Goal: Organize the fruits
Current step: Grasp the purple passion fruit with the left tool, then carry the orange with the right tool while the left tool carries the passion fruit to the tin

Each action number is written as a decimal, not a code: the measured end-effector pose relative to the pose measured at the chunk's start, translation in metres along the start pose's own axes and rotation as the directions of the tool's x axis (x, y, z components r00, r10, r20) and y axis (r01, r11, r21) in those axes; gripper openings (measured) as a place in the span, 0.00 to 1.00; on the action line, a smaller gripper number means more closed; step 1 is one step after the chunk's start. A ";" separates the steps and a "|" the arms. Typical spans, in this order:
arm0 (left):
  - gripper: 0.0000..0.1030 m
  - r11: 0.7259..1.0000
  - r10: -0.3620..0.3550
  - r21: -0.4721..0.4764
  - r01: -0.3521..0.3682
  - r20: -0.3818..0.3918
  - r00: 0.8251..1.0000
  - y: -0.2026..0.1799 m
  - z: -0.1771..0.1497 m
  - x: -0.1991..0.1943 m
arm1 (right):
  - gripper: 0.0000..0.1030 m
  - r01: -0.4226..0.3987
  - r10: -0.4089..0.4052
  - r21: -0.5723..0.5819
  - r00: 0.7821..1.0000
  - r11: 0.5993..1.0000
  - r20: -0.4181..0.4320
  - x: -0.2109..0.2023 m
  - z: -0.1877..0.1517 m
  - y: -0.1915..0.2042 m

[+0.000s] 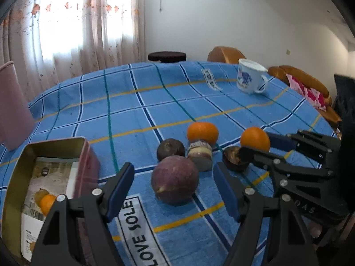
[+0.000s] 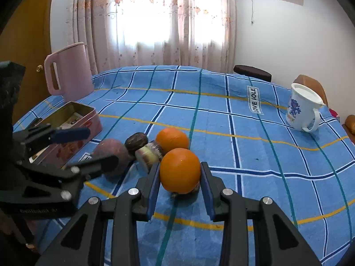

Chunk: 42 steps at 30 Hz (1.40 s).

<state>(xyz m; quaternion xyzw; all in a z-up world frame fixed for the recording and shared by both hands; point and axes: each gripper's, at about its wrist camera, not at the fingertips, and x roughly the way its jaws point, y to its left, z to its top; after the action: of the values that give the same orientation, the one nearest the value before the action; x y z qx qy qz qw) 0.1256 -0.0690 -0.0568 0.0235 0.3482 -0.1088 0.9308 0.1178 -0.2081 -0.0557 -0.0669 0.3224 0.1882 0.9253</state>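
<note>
Blue checked cloth (image 1: 177,93) covers the bench by a curtained window. From the left wrist view, the left hand-held gripper (image 1: 175,190) stands half open around a large purple fruit (image 1: 174,180), pads not yet pressing, probably lining up a grasp. Left of it sits the open tin box (image 1: 85,155), one small orange (image 1: 47,202) already inside. From the right wrist view, the right hand-held gripper (image 2: 180,177) clamps a near orange (image 2: 180,170), likely bound for that tin.

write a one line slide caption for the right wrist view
Right gripper shut on an orange above the blue plaid tablecloth, more fruit and an open tin behind.
</note>
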 end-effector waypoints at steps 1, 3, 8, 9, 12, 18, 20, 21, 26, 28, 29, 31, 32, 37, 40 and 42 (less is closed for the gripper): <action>0.63 1.000 -0.006 0.003 0.006 -0.011 1.000 0.000 0.000 0.003 | 0.35 -0.002 0.002 0.002 1.000 1.000 0.000 0.001 0.000 -0.001; 0.58 1.000 -0.021 0.003 0.021 -0.041 0.999 0.000 -0.001 0.011 | 0.35 -0.010 0.010 0.005 1.000 1.000 0.004 0.002 0.002 -0.001; 0.52 0.995 -0.078 -0.063 0.073 -0.090 0.993 0.013 -0.004 0.025 | 0.35 -0.019 0.019 -0.011 1.000 1.000 0.011 0.002 0.002 0.002; 0.52 0.995 -0.084 -0.067 0.078 -0.090 0.992 0.014 -0.004 0.025 | 0.35 -0.024 0.024 -0.011 1.000 1.000 0.010 0.002 0.002 0.002; 0.52 0.995 -0.081 -0.065 0.076 -0.084 0.993 0.013 -0.005 0.024 | 0.35 -0.034 0.034 -0.008 0.999 0.999 0.016 0.001 0.002 0.001; 0.52 0.997 -0.048 -0.055 0.048 -0.005 0.999 0.013 -0.005 0.007 | 0.35 -0.055 0.056 -0.020 0.997 0.998 0.058 -0.006 0.001 0.002; 0.52 0.998 -0.041 -0.052 0.041 0.019 0.999 0.014 -0.004 0.003 | 0.35 -0.063 0.065 -0.023 0.995 0.998 0.070 -0.009 0.001 0.003; 0.52 0.998 -0.034 -0.052 0.036 0.032 0.999 0.014 -0.004 0.000 | 0.35 -0.068 0.070 -0.026 0.995 0.997 0.077 -0.010 0.001 0.003; 0.52 0.999 -0.014 -0.049 0.017 0.072 0.997 0.013 -0.003 -0.007 | 0.35 -0.084 0.087 -0.030 0.989 0.996 0.122 -0.018 0.000 0.003; 0.52 0.999 -0.008 -0.048 0.013 0.096 0.995 0.013 -0.004 -0.011 | 0.35 -0.089 0.093 -0.033 0.986 0.995 0.137 -0.021 0.000 0.003; 0.52 0.999 -0.003 -0.047 0.008 0.106 0.994 0.012 -0.004 -0.012 | 0.35 -0.090 0.095 -0.034 0.985 0.995 0.143 -0.023 0.000 0.004; 0.52 0.999 0.010 -0.046 -0.004 0.129 0.992 0.012 -0.005 -0.016 | 0.35 -0.092 0.097 -0.039 0.983 0.995 0.154 -0.025 0.000 0.004; 0.52 0.999 0.014 -0.046 -0.008 0.137 0.991 0.011 -0.005 -0.018 | 0.35 -0.093 0.099 -0.042 0.982 0.995 0.159 -0.026 -0.001 0.005; 0.52 0.998 0.035 -0.052 -0.026 0.172 0.985 0.012 -0.007 -0.024 | 0.35 -0.097 0.106 -0.057 0.975 0.994 0.196 -0.033 -0.002 0.007; 0.52 0.998 0.045 -0.060 -0.034 0.188 0.981 0.013 -0.008 -0.027 | 0.35 -0.101 0.111 -0.058 0.970 0.993 0.215 -0.036 -0.003 0.007; 0.52 0.997 0.054 -0.063 -0.042 0.202 0.978 0.013 -0.008 -0.030 | 0.35 -0.102 0.113 -0.058 0.968 0.993 0.226 -0.038 -0.003 0.006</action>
<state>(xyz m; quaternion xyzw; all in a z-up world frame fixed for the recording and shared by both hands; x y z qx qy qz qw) 0.1014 -0.0500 -0.0435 -0.0064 0.2536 -0.0780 0.9642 0.0859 -0.2147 -0.0344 -0.0483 0.2124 0.2519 0.9429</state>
